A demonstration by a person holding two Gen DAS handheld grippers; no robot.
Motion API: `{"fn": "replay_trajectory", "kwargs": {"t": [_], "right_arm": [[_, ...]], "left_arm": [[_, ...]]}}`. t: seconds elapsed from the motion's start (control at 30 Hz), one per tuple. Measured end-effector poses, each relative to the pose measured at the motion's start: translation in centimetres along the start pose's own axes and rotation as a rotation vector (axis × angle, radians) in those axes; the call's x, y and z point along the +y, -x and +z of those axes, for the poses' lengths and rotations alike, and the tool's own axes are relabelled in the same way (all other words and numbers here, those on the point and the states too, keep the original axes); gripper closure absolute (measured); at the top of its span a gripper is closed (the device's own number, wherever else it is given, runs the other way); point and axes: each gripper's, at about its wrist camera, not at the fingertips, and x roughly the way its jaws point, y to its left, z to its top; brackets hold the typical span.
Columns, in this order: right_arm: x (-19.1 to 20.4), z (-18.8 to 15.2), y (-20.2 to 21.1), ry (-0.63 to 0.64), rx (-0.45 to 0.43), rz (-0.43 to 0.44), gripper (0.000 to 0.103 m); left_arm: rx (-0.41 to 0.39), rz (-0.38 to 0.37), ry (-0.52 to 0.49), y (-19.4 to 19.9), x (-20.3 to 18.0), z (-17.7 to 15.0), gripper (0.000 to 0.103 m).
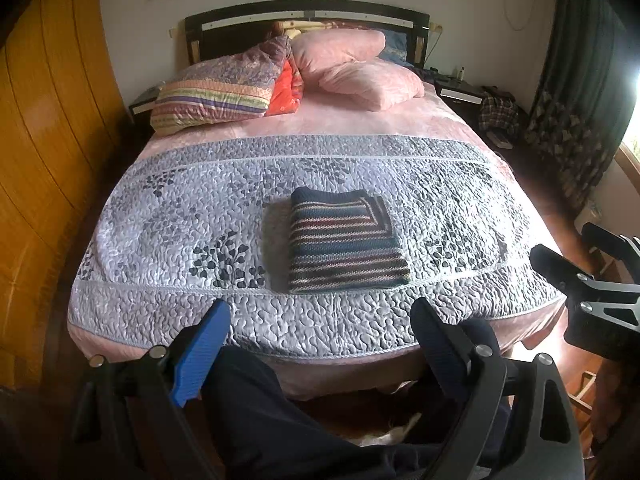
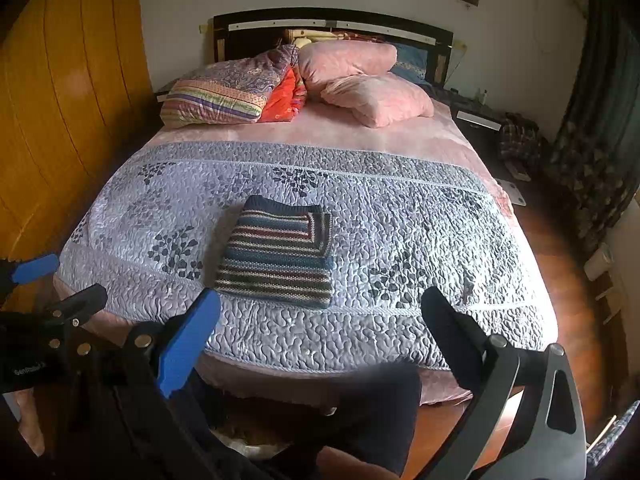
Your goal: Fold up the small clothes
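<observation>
Striped knit garment (image 1: pixel 346 240), folded into a neat rectangle, lies flat on the grey quilted bedspread (image 1: pixel 168 216) near the foot of the bed (image 1: pixel 352 120), roughly centred left to right. Stripes navy, teal, red, cream. Nothing touches it.

Left gripper (image 1: pixel 320 312) hangs off the near edge of the bed, fingers spread wide, empty; garment sits beyond and between them, well apart. Right gripper (image 2: pixel 320 308) same: fingers spread, empty, garment ahead toward its left blue finger (image 2: pixel 188 340), no contact. Each gripper shows at the edge of the other's view. Small white lettering on the left gripper's body in the right wrist view, too blurred to read.

Person's dark-trousered legs (image 1: pixel 256 408) below the fingers. Far end: pink pillows (image 1: pixel 360 68), a striped floral pillow (image 1: pixel 224 88), dark headboard (image 1: pixel 304 16). Wooden wardrobe (image 1: pixel 48 152) left, dark curtain (image 1: pixel 580 80) right.
</observation>
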Motion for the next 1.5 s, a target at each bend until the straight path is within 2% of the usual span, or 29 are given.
{"fn": "replay_trajectory", "kwargs": {"t": [1.5], "right_arm": [[0.57, -0.12, -0.76, 0.009, -0.004, 0.009, 0.003]], "left_arm": [[0.0, 0.015, 0.026, 0.16, -0.11, -0.36, 0.011]]}}
